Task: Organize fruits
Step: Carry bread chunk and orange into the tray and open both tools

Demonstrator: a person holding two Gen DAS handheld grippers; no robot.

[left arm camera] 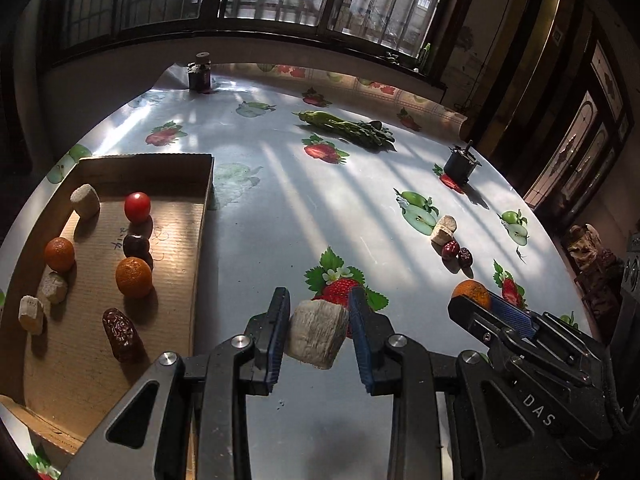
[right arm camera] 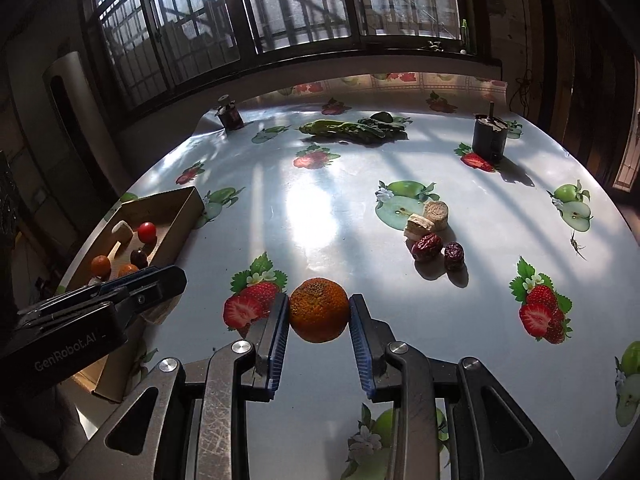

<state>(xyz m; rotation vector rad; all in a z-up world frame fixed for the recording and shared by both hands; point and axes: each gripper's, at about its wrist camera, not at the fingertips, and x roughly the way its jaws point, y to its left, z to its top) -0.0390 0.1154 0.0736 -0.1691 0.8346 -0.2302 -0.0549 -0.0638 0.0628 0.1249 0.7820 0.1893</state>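
My left gripper (left arm camera: 319, 326) is shut on a pale, fibrous fruit chunk (left arm camera: 316, 332), held above the table just right of the cardboard box (left arm camera: 200, 248). The box holds a cherry tomato (left arm camera: 137, 207), two small oranges (left arm camera: 134, 276), a dark cherry, a brown date (left arm camera: 121, 334) and several pale chunks. My right gripper (right arm camera: 319, 314) is shut on a small orange (right arm camera: 318, 309), lifted over the table. In the left wrist view that gripper (left arm camera: 482, 304) shows at the right with the orange. Two red dates (right arm camera: 436, 250) and two pale chunks (right arm camera: 426, 218) lie on the table.
The round table has a glossy cloth (right arm camera: 320, 200) printed with strawberries and apples. Green leafy vegetables (right arm camera: 352, 130) lie at the far side. A dark jar (right arm camera: 230, 114) stands far left and a black holder (right arm camera: 488, 138) far right. Barred windows run behind.
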